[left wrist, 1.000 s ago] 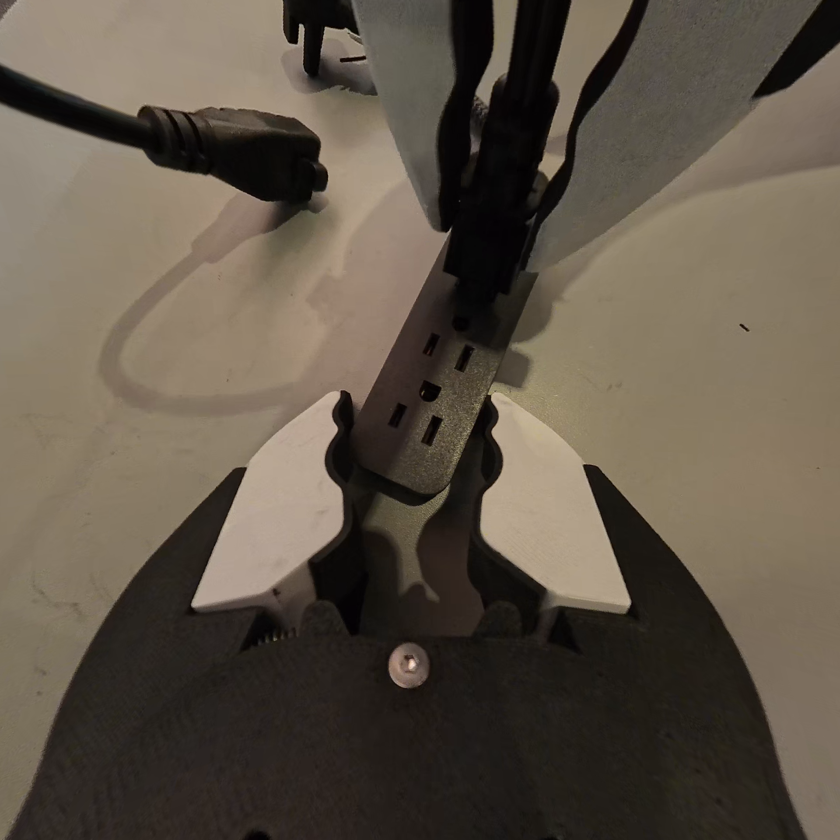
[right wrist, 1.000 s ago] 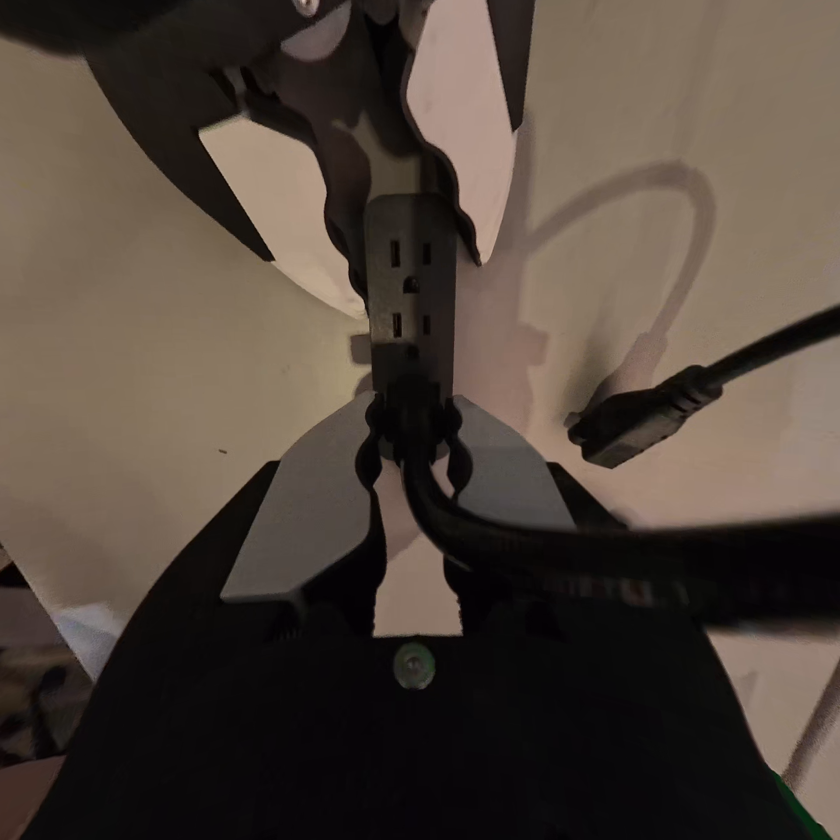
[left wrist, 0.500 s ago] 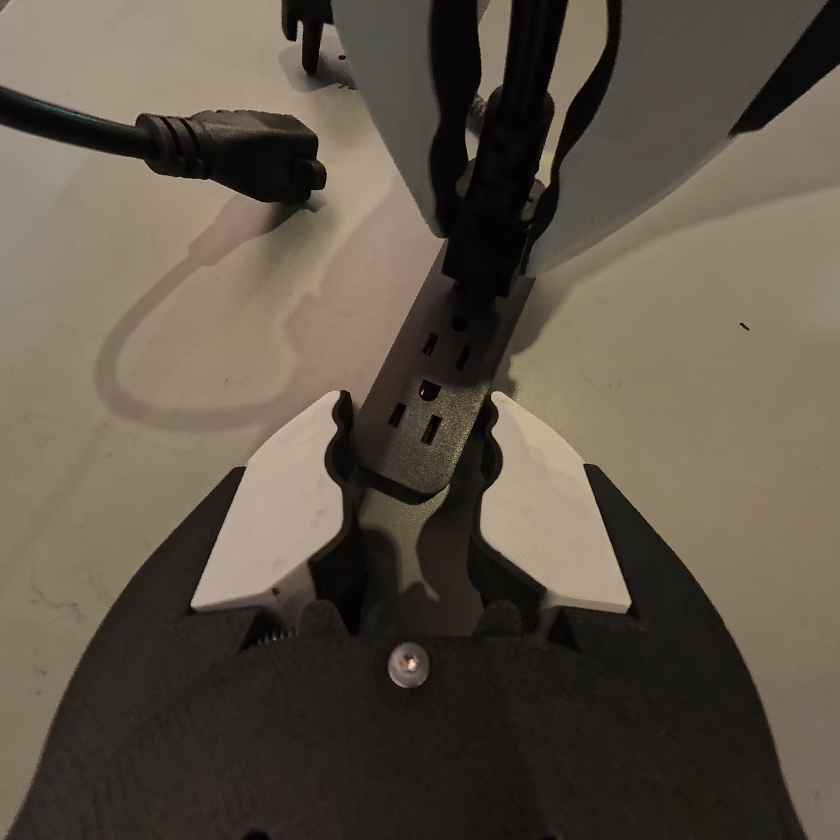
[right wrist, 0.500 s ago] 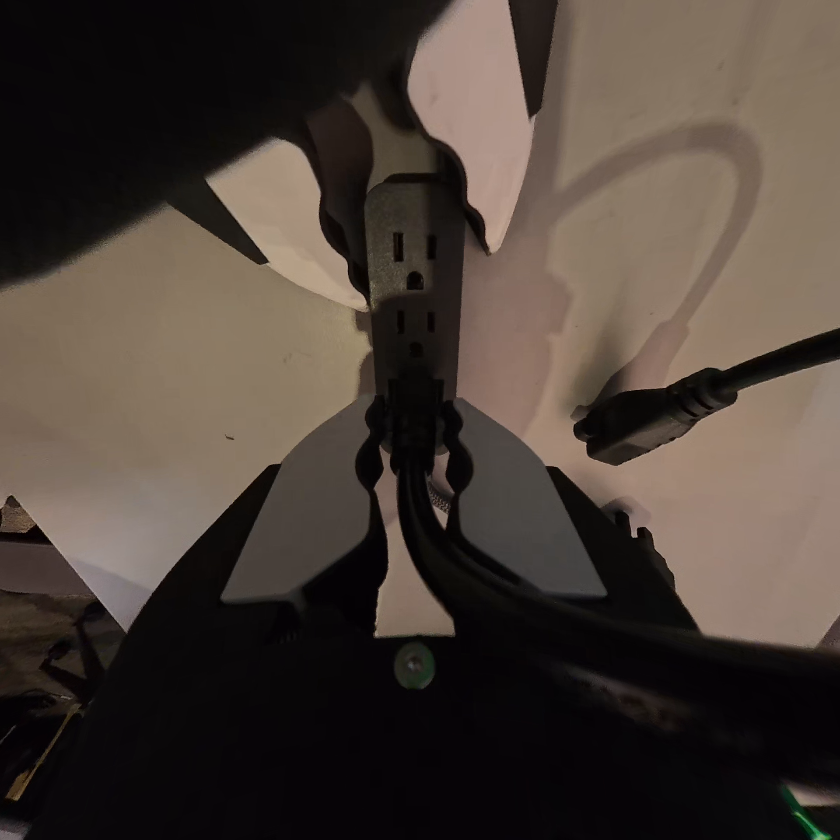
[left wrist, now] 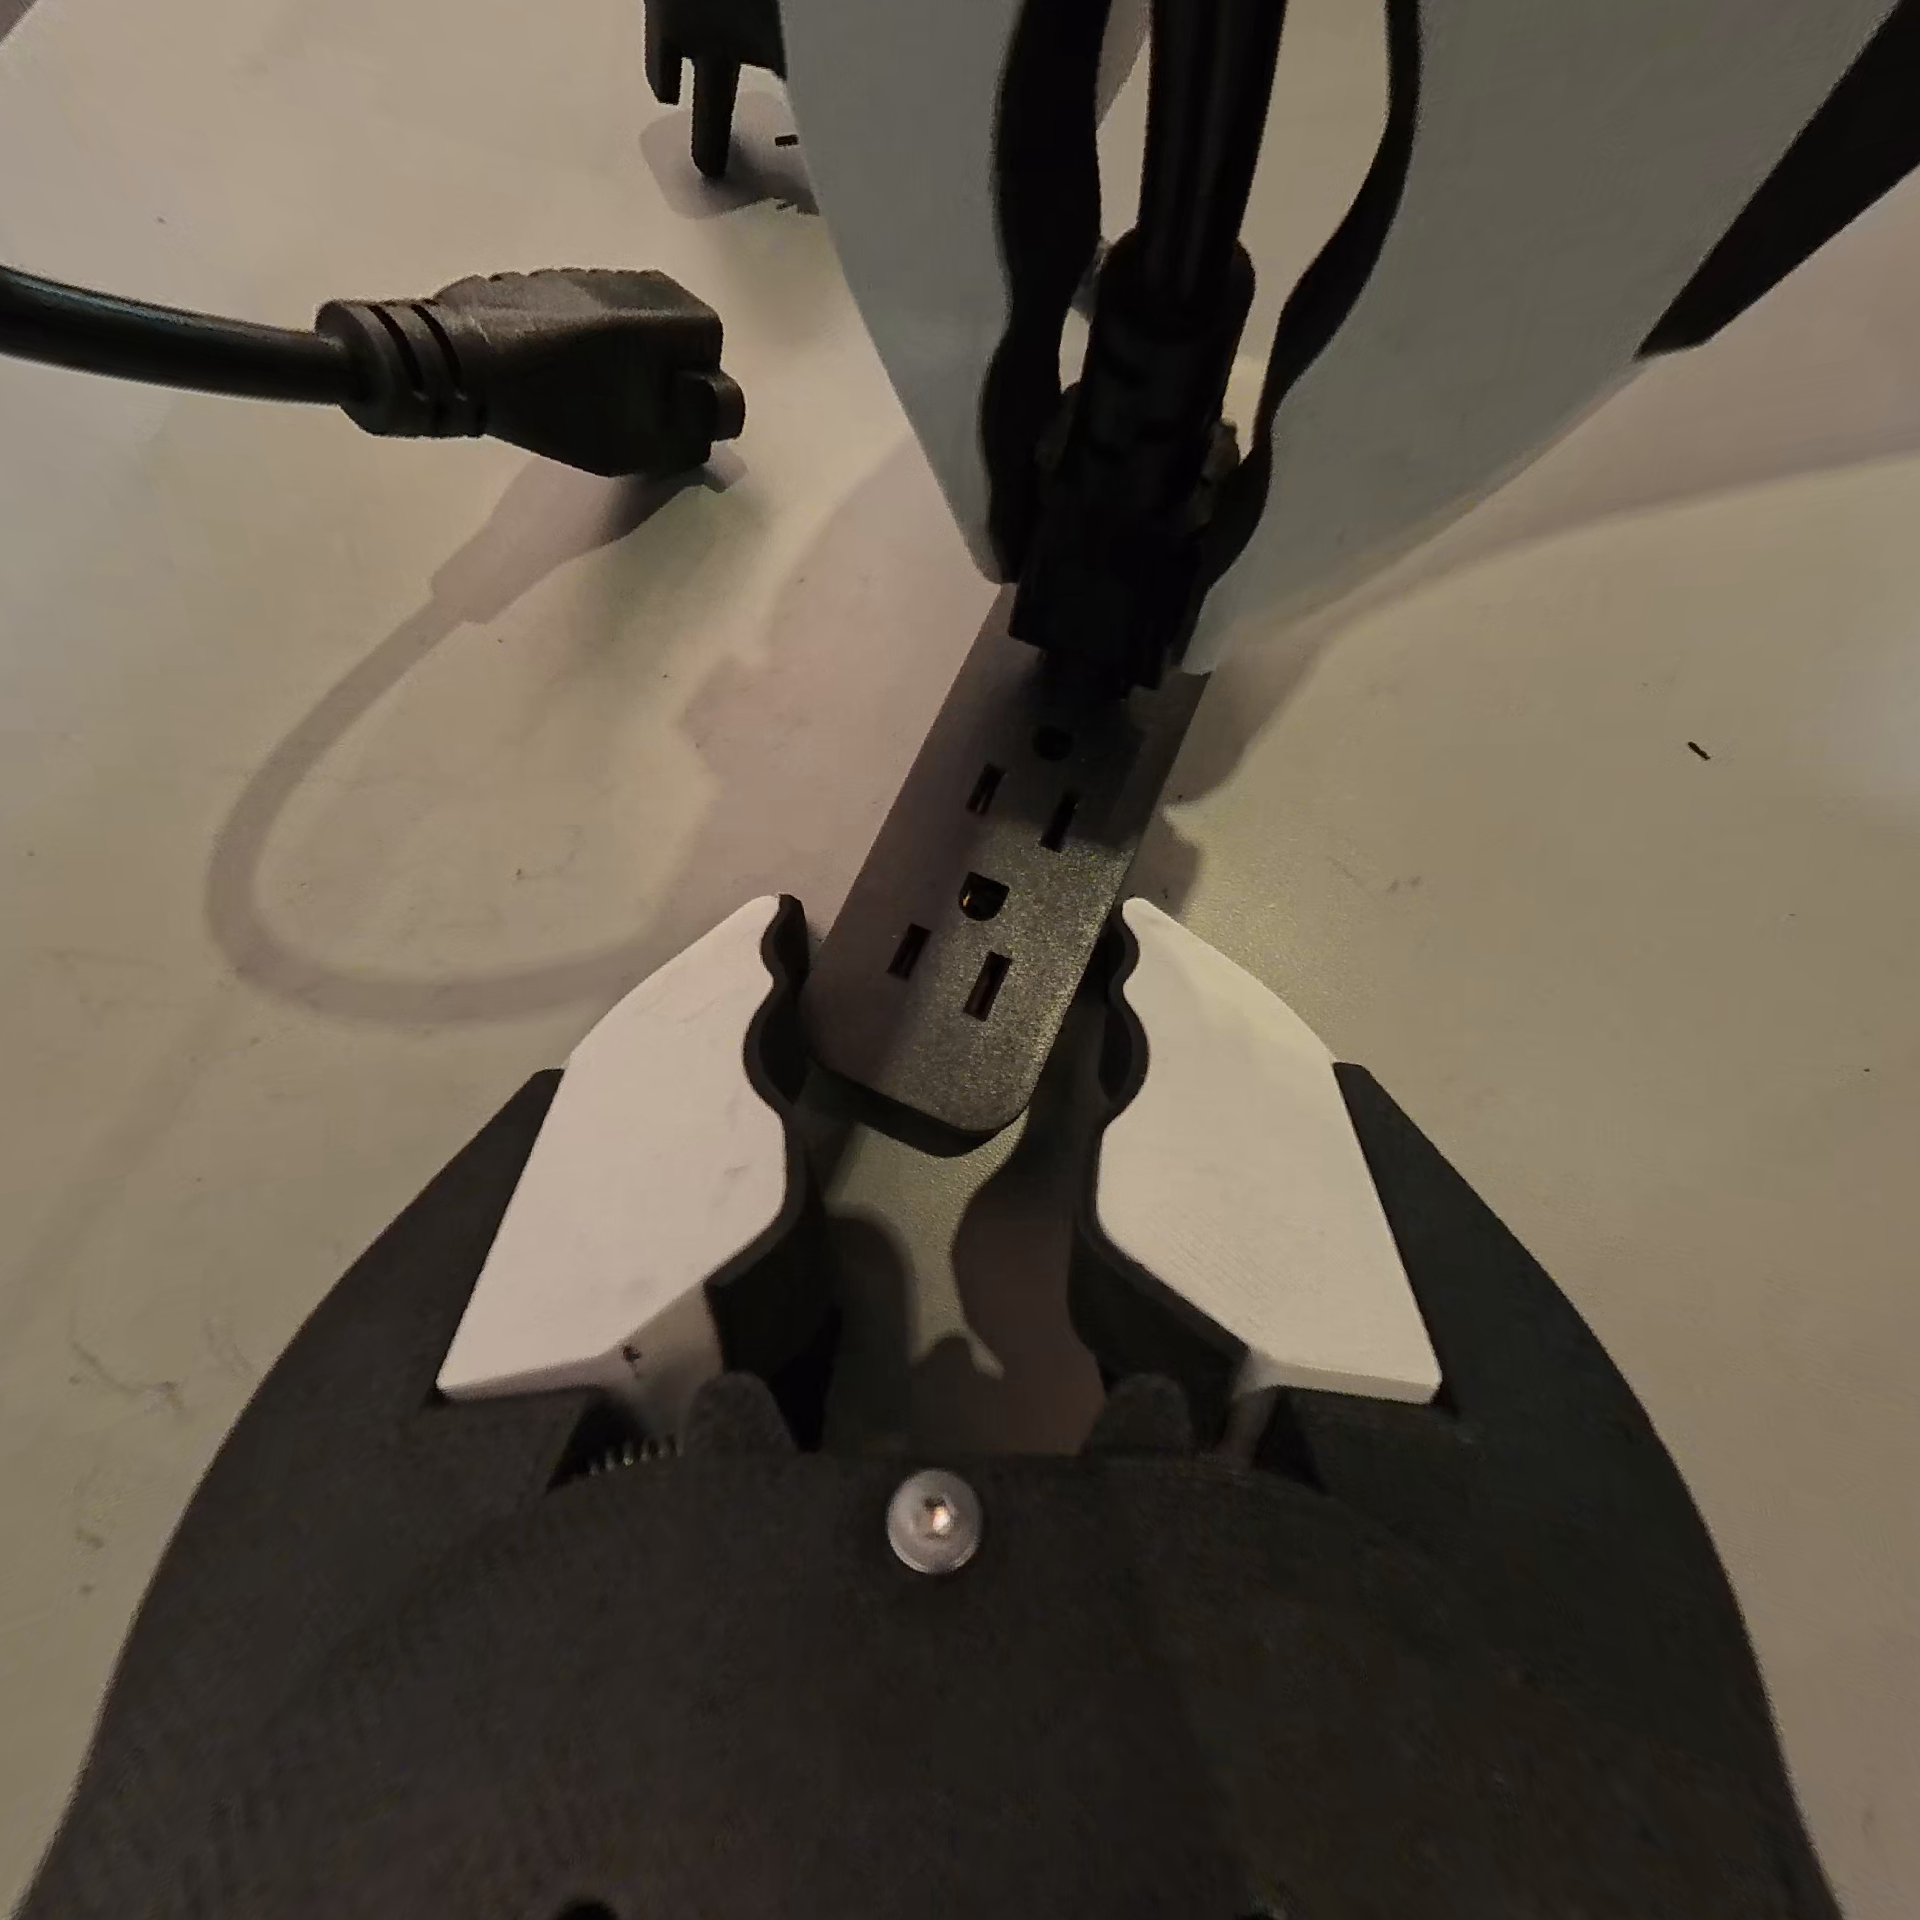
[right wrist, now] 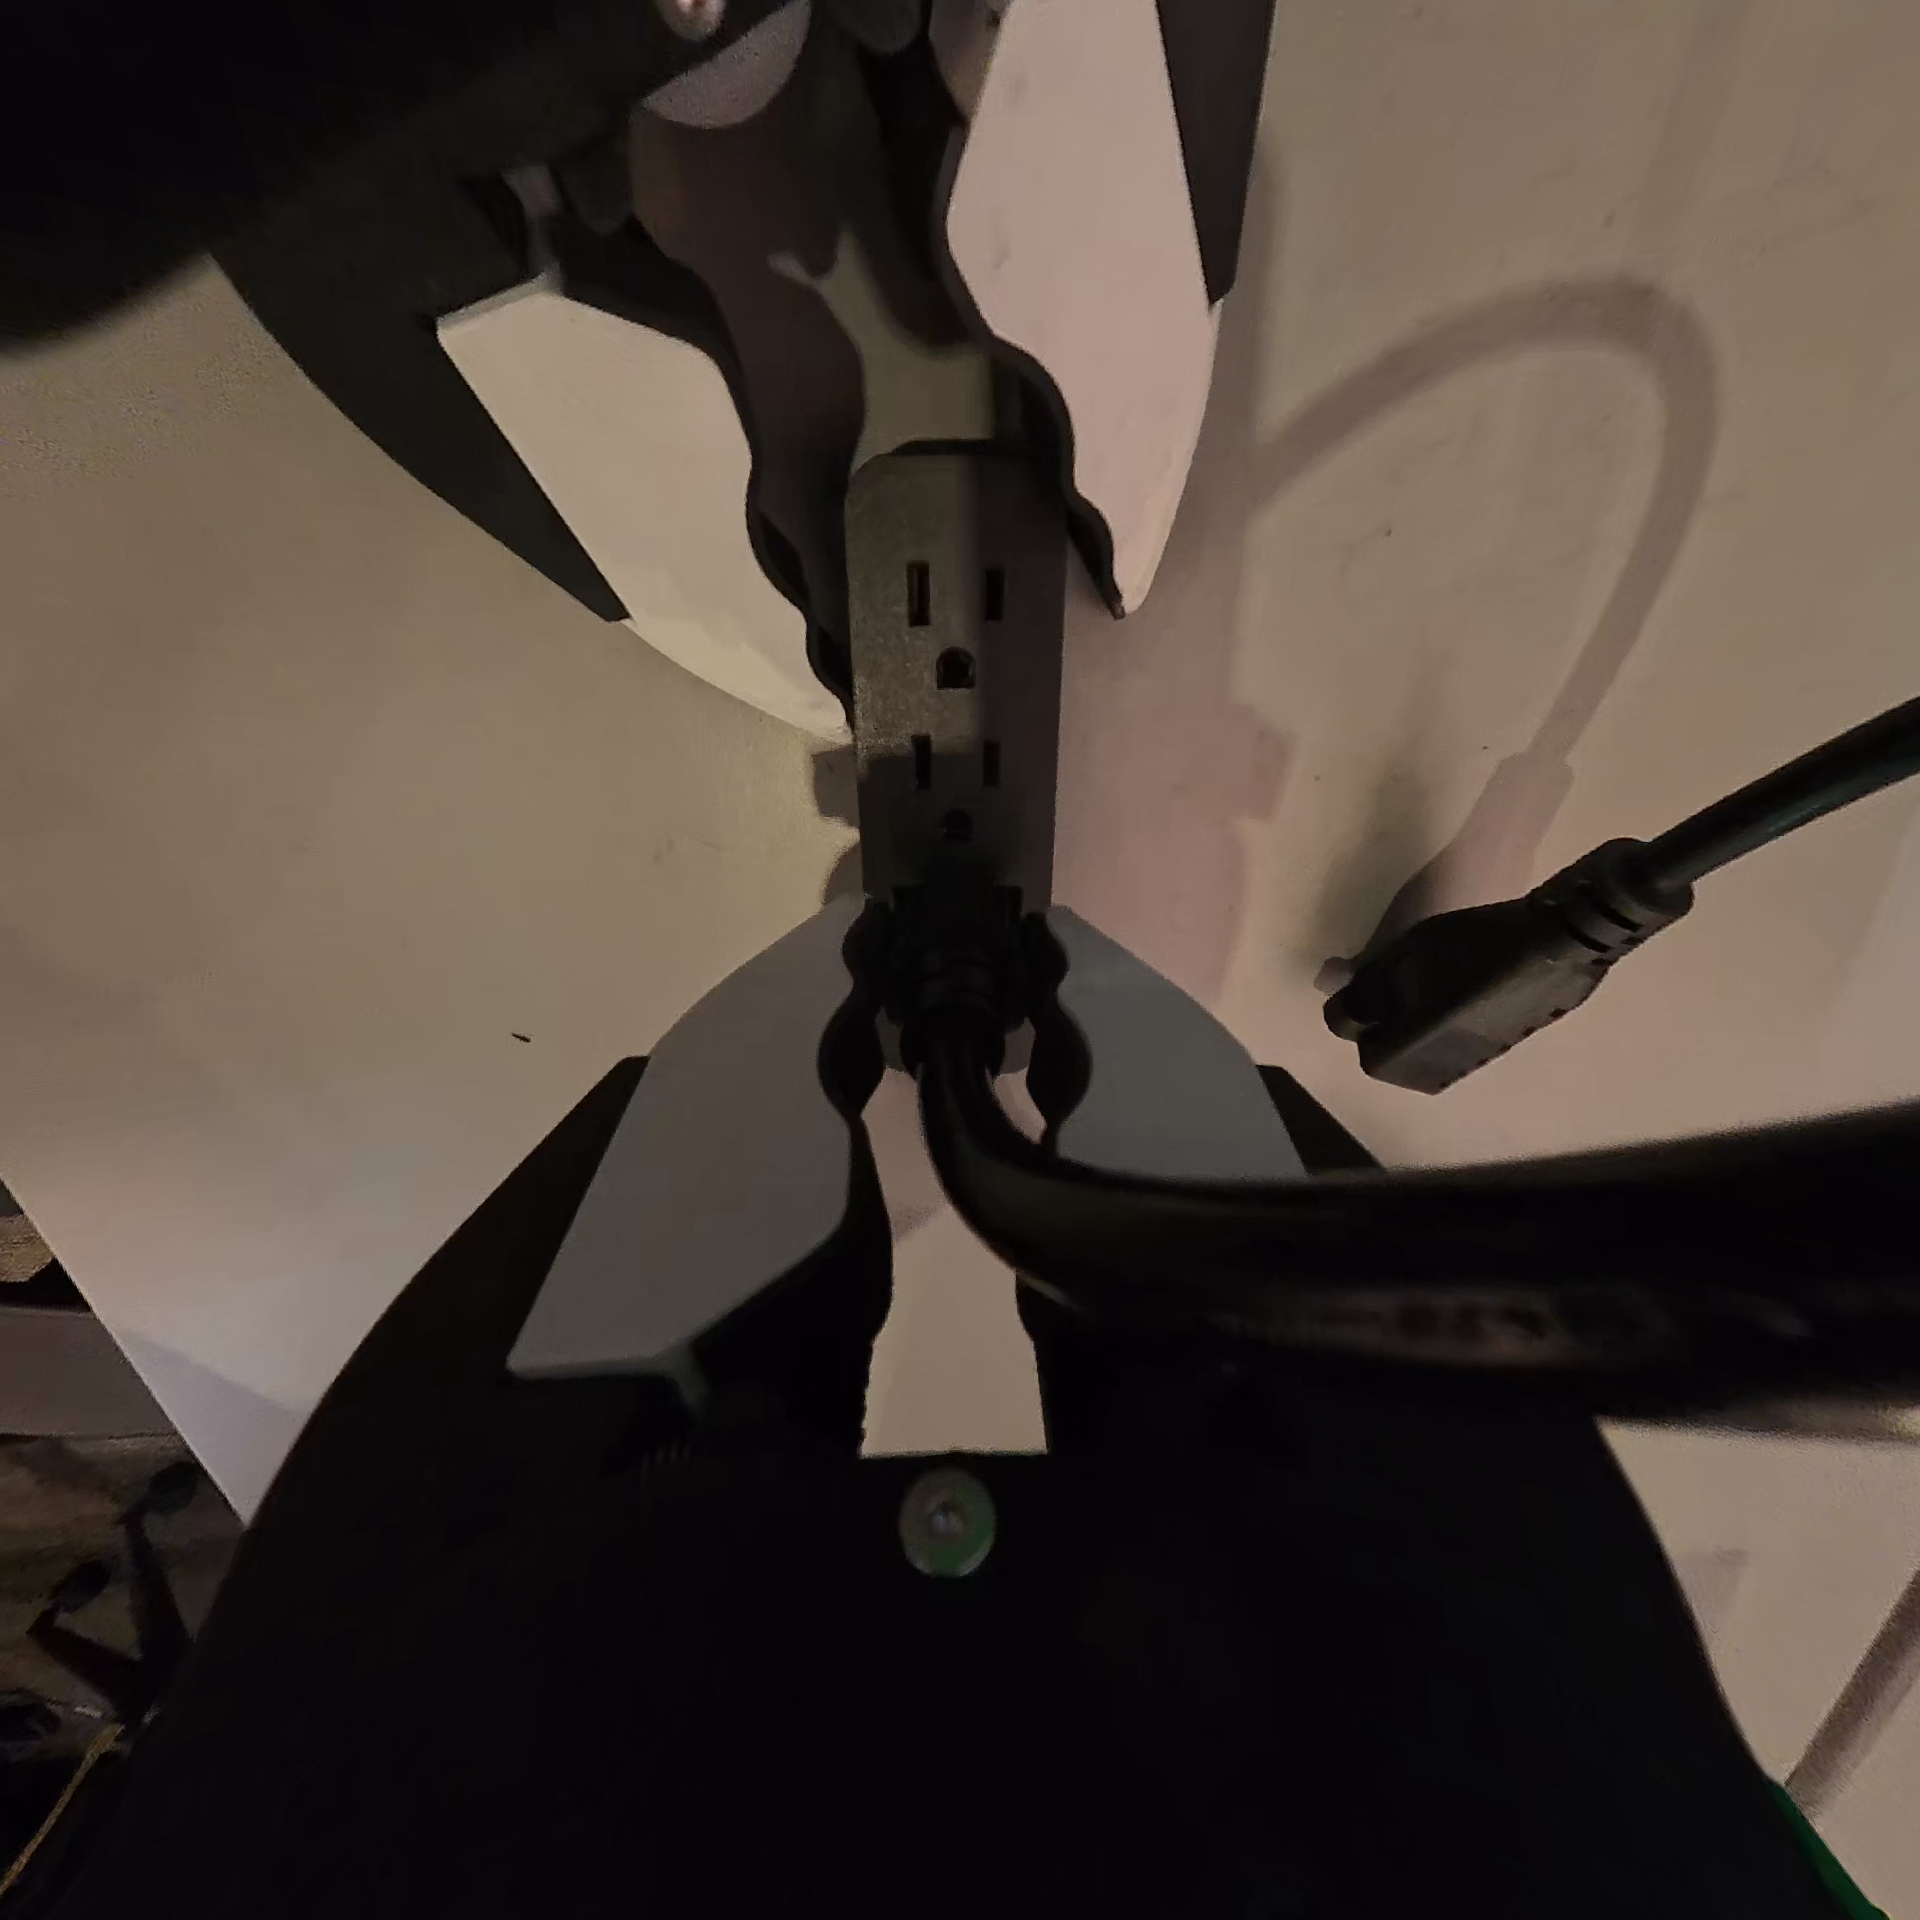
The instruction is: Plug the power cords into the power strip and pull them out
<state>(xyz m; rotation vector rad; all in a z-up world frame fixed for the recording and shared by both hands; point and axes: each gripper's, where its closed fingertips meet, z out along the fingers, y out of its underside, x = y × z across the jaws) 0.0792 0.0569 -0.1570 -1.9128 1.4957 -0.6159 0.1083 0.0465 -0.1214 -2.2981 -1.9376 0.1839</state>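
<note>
On a pale table (left wrist: 1558,1039), a dark grey power strip (left wrist: 997,966) lies flat between two facing grippers, its near end caught between the white fingers of the left gripper (left wrist: 951,935), whose jaws are closed part-way against the strip's two long sides. Two outlets on the strip's face sit bare. At the strip's far end, a black plug (left wrist: 1117,540) stands over the next outlet, its underside right at the strip's face; whether its prongs are fully seated cannot be told. The right gripper (right wrist: 951,971) pinches this plug from both sides with its jaws nearly closed, and the plug's thick black cord (right wrist: 1351,1216) bends away across that gripper's body. Off to one side of the strip, well apart from it, a second black plug (left wrist: 582,374) rests on the table with its own cord (left wrist: 156,343) trailing out of view. Curved shadows of cords fall across the tabletop beside the strip.
</note>
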